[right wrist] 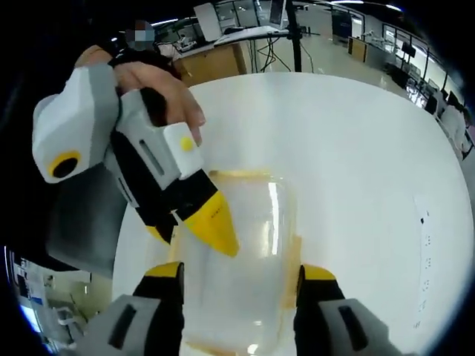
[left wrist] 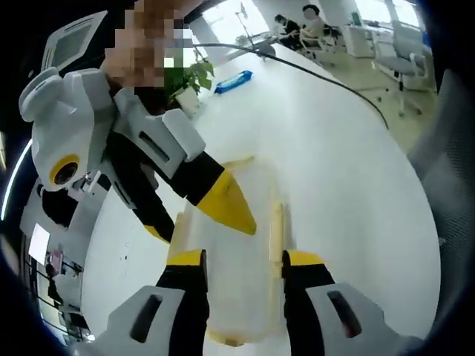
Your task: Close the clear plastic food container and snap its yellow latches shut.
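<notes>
The clear plastic container [left wrist: 239,300] [right wrist: 249,208] lies on the white table [left wrist: 341,163] [right wrist: 364,141], blurred, with yellow latches [left wrist: 277,226] [right wrist: 295,259] along its sides. In the left gripper view, my left gripper [left wrist: 245,259] is open, one jaw on each side of the container. The right gripper [left wrist: 199,222] comes in from the upper left, fingers apart, one yellow fingertip [left wrist: 231,208] over the lid. In the right gripper view, my right gripper [right wrist: 241,273] also straddles the container, open. The left gripper [right wrist: 190,233], held by a hand [right wrist: 159,85], points a yellow fingertip [right wrist: 215,222] at the lid.
At the table's far end stand a potted plant [left wrist: 193,78] and a blue packet [left wrist: 234,80], and a black cable [left wrist: 326,78] crosses the top. A white power strip [right wrist: 424,248] lies near the right edge. Office chairs [left wrist: 404,55] and desks [right wrist: 215,63] stand beyond.
</notes>
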A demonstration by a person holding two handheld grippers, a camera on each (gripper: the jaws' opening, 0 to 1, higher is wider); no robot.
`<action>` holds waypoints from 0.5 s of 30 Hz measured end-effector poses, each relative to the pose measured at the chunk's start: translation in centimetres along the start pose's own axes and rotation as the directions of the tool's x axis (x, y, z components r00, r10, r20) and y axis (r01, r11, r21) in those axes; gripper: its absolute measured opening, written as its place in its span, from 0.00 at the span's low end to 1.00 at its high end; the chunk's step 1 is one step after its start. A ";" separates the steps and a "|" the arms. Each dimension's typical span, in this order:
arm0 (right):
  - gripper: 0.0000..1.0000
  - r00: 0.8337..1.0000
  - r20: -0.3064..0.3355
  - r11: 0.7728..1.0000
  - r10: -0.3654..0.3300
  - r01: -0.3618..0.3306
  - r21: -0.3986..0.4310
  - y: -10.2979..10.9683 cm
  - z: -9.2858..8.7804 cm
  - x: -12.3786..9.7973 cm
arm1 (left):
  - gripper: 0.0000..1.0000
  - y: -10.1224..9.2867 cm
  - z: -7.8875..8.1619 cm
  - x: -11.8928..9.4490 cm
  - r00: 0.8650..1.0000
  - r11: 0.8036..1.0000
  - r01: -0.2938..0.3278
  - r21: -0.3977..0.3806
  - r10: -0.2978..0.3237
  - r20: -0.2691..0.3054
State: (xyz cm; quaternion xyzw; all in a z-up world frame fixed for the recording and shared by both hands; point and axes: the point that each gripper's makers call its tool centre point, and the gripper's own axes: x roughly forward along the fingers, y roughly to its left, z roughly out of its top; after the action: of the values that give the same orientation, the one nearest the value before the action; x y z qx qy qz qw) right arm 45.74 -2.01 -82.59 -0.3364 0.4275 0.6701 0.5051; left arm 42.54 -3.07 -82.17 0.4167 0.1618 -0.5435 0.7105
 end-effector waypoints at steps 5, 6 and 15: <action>0.58 1.000 -0.001 1.000 0.028 -0.028 0.003 -0.1 -0.1 0.1 | 0.35 0.0 0.0 -0.1 1.000 1.000 0.000 0.005 0.000 0.007; 0.57 1.000 0.001 1.000 0.031 -0.031 0.003 -0.1 -0.1 0.1 | 0.35 0.0 0.1 -0.1 1.000 1.000 0.000 0.008 0.000 0.004; 0.59 0.997 0.013 0.997 0.077 -0.077 0.015 -0.1 -0.2 0.2 | 0.37 -0.1 0.2 -0.2 1.000 1.000 0.003 0.021 -0.003 0.019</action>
State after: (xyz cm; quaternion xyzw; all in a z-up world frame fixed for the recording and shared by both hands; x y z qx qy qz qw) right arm 45.77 -2.08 -82.87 -0.3115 0.4421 0.6877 0.4844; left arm 42.36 -3.10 -81.99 0.4185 0.1499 -0.5501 0.7069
